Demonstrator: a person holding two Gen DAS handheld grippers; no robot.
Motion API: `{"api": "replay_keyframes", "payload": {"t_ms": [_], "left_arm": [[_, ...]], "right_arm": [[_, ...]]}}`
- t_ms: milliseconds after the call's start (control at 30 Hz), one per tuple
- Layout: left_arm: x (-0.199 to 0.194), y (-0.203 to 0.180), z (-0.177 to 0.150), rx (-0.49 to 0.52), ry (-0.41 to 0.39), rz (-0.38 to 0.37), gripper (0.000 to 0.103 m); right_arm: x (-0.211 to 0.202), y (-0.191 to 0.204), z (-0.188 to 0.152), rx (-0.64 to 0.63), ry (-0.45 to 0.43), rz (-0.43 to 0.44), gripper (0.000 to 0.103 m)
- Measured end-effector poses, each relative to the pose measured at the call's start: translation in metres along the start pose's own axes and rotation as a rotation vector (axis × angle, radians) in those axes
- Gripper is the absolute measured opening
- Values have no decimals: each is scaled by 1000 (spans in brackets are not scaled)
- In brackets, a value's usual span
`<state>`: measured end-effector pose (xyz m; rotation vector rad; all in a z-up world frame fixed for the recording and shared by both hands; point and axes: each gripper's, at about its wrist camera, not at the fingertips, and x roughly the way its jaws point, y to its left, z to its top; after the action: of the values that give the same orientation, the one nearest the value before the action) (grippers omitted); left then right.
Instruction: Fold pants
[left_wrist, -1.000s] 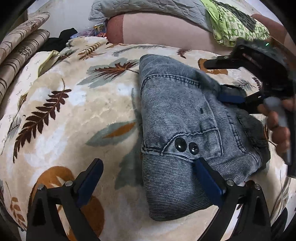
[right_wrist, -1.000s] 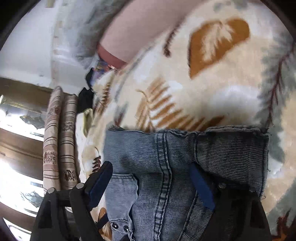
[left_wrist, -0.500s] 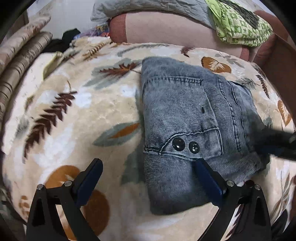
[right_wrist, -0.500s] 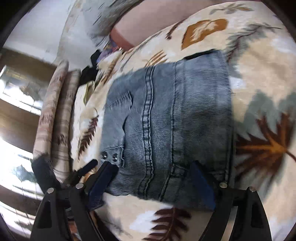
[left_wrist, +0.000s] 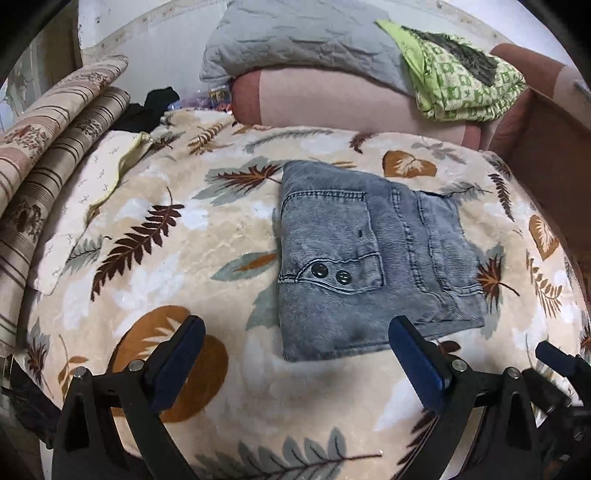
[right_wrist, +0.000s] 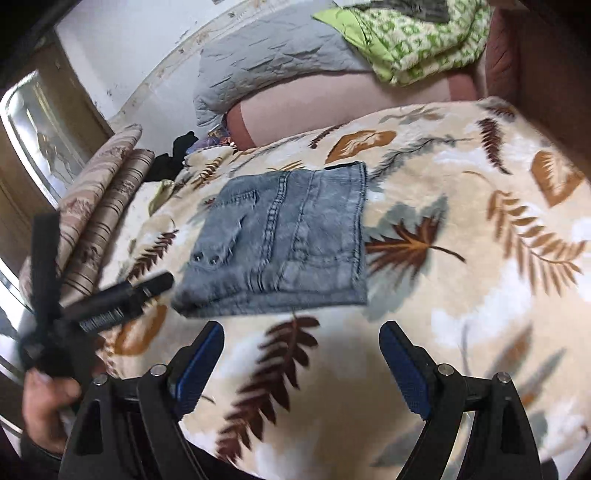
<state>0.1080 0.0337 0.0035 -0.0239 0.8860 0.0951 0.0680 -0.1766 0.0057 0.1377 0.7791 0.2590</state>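
Observation:
Grey-blue denim pants (left_wrist: 365, 258) lie folded into a compact rectangle on the leaf-print blanket (left_wrist: 155, 258), two dark buttons facing up. They also show in the right wrist view (right_wrist: 288, 236). My left gripper (left_wrist: 297, 362) is open and empty, just short of the pants' near edge. My right gripper (right_wrist: 301, 365) is open and empty, pulled back from the pants over bare blanket (right_wrist: 461, 295). The left gripper also shows at the left of the right wrist view (right_wrist: 110, 299), held by a hand.
A grey quilt (left_wrist: 303, 40) and green patterned cloth (left_wrist: 461, 85) lie on a pink bolster (left_wrist: 332, 107) at the back. Striped rolled bedding (left_wrist: 48, 147) lies on the left. Black clothing (left_wrist: 147, 110) sits at the back left. A brown wooden side (left_wrist: 554, 166) stands on the right.
Both grippers have drawn back from the pants toward the near edge. The right gripper has left the denim and swung upright. The folded pants stay in place.

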Motion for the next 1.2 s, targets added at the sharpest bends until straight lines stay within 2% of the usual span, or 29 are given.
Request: {"api": "replay_keyframes", "payload": {"t_ms": [167, 267, 433, 600, 700, 800, 1200], "left_arm": [[-17, -5, -6, 10, -15, 1, 100], [-25, -8, -9, 21, -19, -1, 100], [-30, -10, -12, 22, -13, -19, 100], [-29, -12, -13, 30, -4, -30, 100], [-29, -13, -13, 43, 1, -5, 100], [-28, -15, -13, 69, -1, 29, 100], [-22, -13, -11, 69, 6, 40, 100]], "right_arm": [[-8, 6, -6, -69, -12, -71, 90], [-8, 9, -7, -102, -2, -141, 103], [-7, 10, -7, -122, 8, -238, 103], [-10, 10, -6, -136, 7, -277, 103], [-10, 11, -6, -141, 5, -296, 103], [-10, 12, -4, -146, 2, -305, 103], [-6, 18, 5, -185, 0, -317, 103]]}}
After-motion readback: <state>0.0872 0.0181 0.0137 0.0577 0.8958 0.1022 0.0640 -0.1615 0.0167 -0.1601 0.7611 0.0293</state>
